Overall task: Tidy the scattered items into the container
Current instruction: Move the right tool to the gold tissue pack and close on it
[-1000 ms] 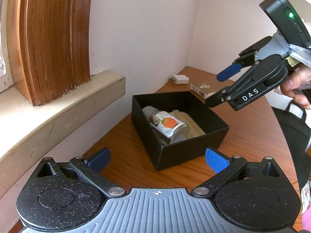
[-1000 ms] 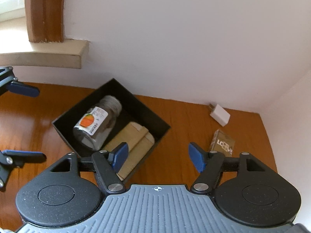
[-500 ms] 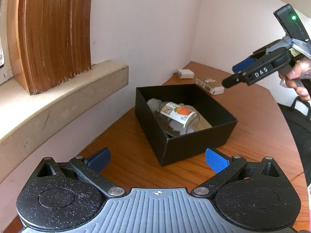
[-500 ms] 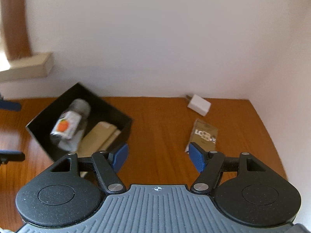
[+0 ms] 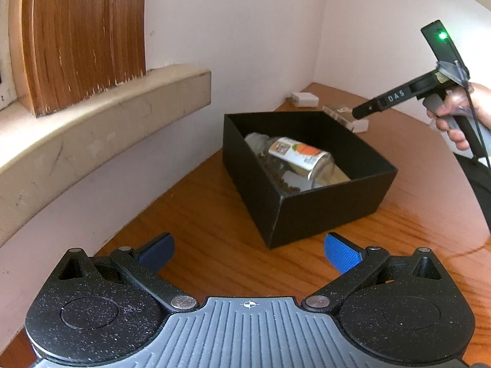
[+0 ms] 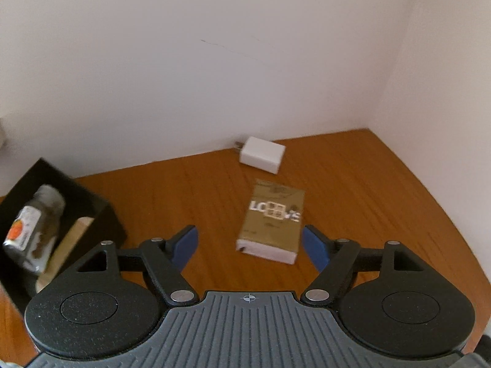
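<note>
The black box (image 5: 322,211) stands on the wooden table with a clear jar (image 5: 294,156) lying on its side in it, beside a flat tan item (image 6: 76,233). A gold packet (image 6: 271,219) lies flat on the table right of the box, and a white charger (image 6: 262,155) sits behind it by the wall. My right gripper (image 6: 248,239) hovers just short of the packet; its jaws are opening and its pads touch nothing. In the left wrist view its tip (image 5: 362,112) hangs over the packet (image 5: 337,113). My left gripper (image 5: 248,247) is open and empty in front of the box.
A stone window ledge (image 5: 107,122) and a wooden frame (image 5: 83,36) jut out on the left. White walls meet in a corner behind the charger. A person's hand (image 5: 454,113) holds the right gripper, with a dark bag (image 5: 481,184) below it.
The right gripper swung right, away from the box to the gold packet, rolled level, and its jaws widened. The left gripper sank slightly toward the table.
</note>
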### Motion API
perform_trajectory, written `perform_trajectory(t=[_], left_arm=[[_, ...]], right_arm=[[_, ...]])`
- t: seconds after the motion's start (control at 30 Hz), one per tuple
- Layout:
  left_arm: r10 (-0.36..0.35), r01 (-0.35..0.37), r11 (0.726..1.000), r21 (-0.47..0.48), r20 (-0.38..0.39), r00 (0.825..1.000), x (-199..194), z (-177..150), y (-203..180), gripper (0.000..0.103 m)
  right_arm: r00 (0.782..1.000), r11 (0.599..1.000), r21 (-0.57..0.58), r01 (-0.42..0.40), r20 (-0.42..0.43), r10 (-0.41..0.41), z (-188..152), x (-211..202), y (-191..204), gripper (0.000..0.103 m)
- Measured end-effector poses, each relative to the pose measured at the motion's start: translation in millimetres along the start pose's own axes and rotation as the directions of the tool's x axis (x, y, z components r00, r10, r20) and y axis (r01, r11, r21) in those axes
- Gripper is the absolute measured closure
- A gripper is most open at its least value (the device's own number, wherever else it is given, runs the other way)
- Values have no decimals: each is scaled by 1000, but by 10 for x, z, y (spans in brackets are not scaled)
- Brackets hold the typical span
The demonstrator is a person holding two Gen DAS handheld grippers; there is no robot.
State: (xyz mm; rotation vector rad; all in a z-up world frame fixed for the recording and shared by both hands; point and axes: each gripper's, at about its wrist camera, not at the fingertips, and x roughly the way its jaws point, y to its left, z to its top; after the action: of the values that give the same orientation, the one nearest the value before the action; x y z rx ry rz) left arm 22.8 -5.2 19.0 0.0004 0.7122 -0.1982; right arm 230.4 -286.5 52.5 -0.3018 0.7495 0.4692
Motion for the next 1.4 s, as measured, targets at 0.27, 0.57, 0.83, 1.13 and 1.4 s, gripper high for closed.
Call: perform_trajectory(t=[0.27,0.57,0.83,1.13,1.4], left_arm=[[12,-12,1000,14,-23,1000,81,-49,4,0],[24,-24,999,40,-3,1000,58,-94,-5,0],[44,-44,996,72,4,999,56,-117,-51,0],[47,-47,996,76,2,999,51,-110,-65,0],[46,-46,996,75,2,999,53,-107,-69,0]], right_arm=[[1000,998,64,13,-19,-12,45,226,-222,29],[1000,996,91,2,-25,0,32,444,-205,30],[1000,993,120,-18,-3,18,-58,611,-207,30],[997,991,123,-48,65,41,-194,635,-249,8],[994,991,129,-45,101,32,-239,666,-207,0]])
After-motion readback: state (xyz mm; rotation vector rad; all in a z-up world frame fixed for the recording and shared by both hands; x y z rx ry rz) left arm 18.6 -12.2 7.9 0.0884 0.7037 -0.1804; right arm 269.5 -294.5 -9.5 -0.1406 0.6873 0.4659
